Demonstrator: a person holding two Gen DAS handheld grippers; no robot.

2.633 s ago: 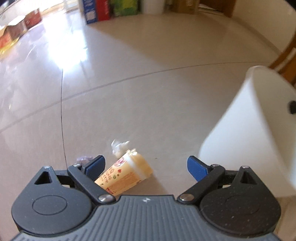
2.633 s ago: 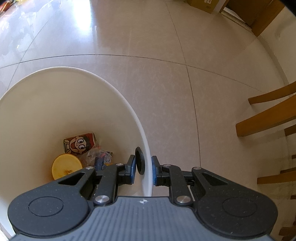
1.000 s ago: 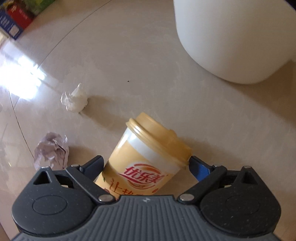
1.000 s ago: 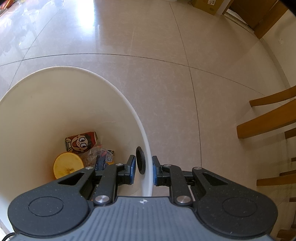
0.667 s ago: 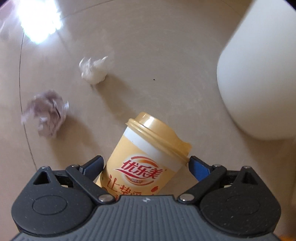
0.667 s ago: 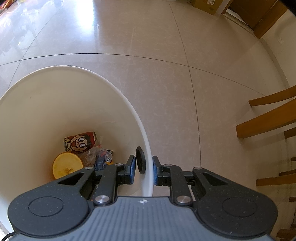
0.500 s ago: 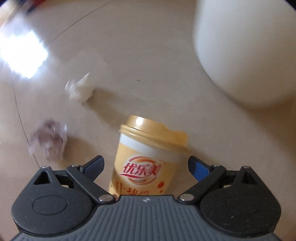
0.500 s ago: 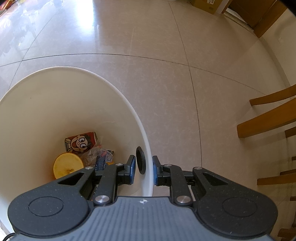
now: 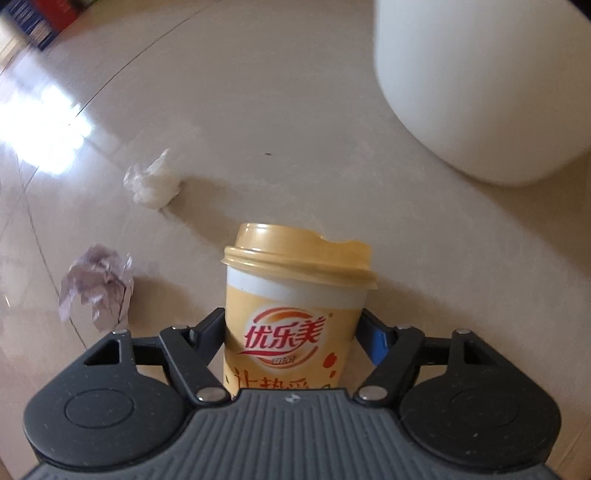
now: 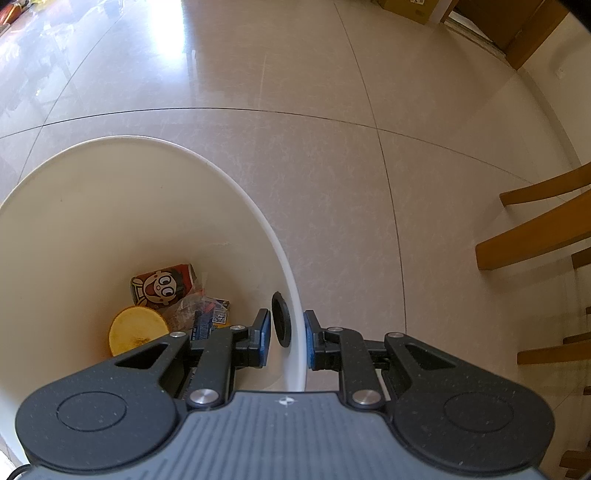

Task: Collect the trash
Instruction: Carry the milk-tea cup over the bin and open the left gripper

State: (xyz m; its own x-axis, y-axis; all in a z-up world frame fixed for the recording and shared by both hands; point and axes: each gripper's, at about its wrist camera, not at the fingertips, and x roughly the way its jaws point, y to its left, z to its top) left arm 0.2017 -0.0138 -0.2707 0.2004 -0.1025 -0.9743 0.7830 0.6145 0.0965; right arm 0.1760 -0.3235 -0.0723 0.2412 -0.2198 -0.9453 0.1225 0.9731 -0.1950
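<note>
A yellow milk-tea cup [image 9: 295, 314] with a yellow lid sits between the fingers of my left gripper [image 9: 293, 336], which is shut on its body. On the floor to its left lie a crumpled white tissue [image 9: 153, 182] and a crumpled purple-grey paper [image 9: 98, 286]. The white trash bin [image 9: 480, 85] stands at the upper right of the left wrist view. My right gripper [image 10: 284, 341] is shut on the bin's rim [image 10: 291, 295], one finger inside and one outside. Inside the bin lie a red cartoon can [image 10: 162, 284], a yellow lid [image 10: 138, 330] and wrappers [image 10: 201, 312].
Beige tiled floor [image 10: 332, 166] spreads around the bin. Wooden chair legs [image 10: 535, 229] stand at the right of the right wrist view. Coloured boxes [image 9: 40, 18] sit far off at the upper left of the left wrist view. A cardboard box [image 10: 410, 7] lies at the far top.
My left gripper has closed on the cup, which now stands straight between the fingers. The left view swung about, with the bin shifting at the upper right. The right gripper has not moved.
</note>
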